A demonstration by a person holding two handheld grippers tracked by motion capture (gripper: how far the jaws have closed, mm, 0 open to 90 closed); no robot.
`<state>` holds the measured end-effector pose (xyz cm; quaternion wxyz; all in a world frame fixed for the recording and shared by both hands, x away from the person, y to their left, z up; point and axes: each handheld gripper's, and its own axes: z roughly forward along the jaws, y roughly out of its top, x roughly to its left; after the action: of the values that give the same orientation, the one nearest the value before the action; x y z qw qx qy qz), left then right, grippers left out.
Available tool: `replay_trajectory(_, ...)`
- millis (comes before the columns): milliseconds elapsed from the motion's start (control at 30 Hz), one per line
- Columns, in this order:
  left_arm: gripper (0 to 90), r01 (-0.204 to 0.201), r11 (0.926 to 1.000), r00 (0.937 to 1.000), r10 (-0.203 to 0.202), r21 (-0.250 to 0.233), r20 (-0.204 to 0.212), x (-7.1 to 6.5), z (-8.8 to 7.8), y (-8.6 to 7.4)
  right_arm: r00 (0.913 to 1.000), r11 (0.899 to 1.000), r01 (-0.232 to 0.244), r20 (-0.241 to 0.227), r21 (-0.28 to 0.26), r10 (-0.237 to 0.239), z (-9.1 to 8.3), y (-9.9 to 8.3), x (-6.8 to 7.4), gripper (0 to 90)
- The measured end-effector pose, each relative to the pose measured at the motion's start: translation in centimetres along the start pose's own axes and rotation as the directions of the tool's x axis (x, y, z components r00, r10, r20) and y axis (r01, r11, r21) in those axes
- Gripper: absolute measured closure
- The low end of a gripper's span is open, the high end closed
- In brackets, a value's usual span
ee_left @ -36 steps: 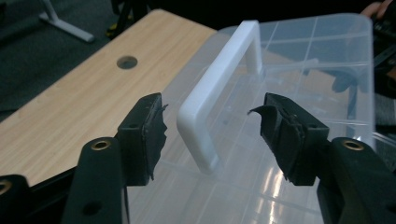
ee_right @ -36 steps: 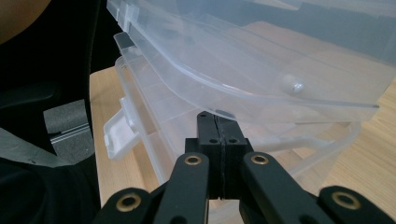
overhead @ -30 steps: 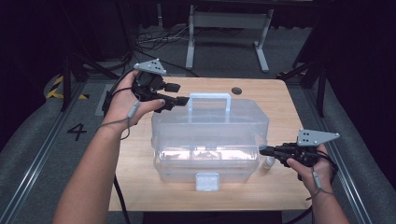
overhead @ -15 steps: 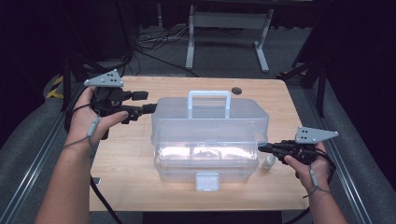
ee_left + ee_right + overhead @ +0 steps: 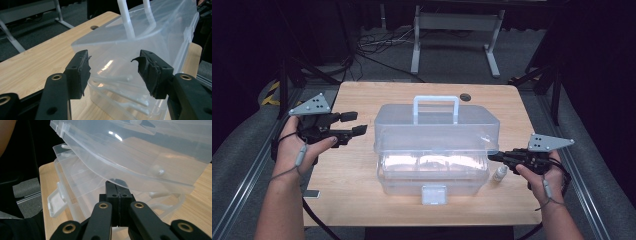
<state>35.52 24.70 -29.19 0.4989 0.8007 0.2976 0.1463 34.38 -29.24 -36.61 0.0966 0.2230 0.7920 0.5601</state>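
A clear plastic toolbox (image 5: 432, 177) with a white handle (image 5: 435, 102) stands mid-table. Its lid (image 5: 437, 130) sits raised above the base. My right gripper (image 5: 491, 156) is shut, and its tips lie under the lid's right edge. In the right gripper view the closed jaws (image 5: 117, 187) touch the underside of the tilted lid (image 5: 125, 152), with the base (image 5: 75, 192) below. My left gripper (image 5: 355, 123) hovers open to the left of the box, apart from it. In the left gripper view the open gripper (image 5: 112, 66) faces the box's end wall (image 5: 160, 30) with nothing between the jaws.
A small white bottle (image 5: 499, 173) stands on the wooden table (image 5: 347, 200) by the box's right front corner. The front latch (image 5: 434, 194) hangs loose. A cable hole (image 5: 465, 97) is at the back of the table. Dark floor, cables and a metal stand lie beyond.
My left gripper has moved left and down, from beside the box's handle to the table's left side. The right gripper and the lid have stayed put.
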Motion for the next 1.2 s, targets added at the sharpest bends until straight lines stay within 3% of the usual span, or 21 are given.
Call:
replay_trajectory(200,42.4,0.007,0.9999,0.9996,-0.007,-0.013,-0.028,-0.5,-0.1,-1.8,1.0,1.0,0.001,0.007,-0.001,-0.001,0.0,0.1,0.0,90.0)
replay_trajectory(400,42.6,0.02,0.9997,0.9997,-0.02,-0.017,-0.013,-0.9,0.7,-3.4,0.9999,1.0,-0.001,0.011,-0.005,0.001,0.0,0.1,0.0,90.0)
replay_trajectory(833,43.6,0.033,0.9995,0.9994,-0.033,-0.001,-0.007,-1.1,0.4,-4.8,0.9997,1.0,-0.011,0.021,-0.02,0.012,0.0,0.3,0.0,90.0)
replay_trajectory(1200,44.9,0.018,0.9986,0.999,-0.02,0.05,0.039,-1.8,1.7,-5.1,0.9983,0.998,-0.025,0.05,-0.057,0.028,0.4,1.2,-0.2,90.0)
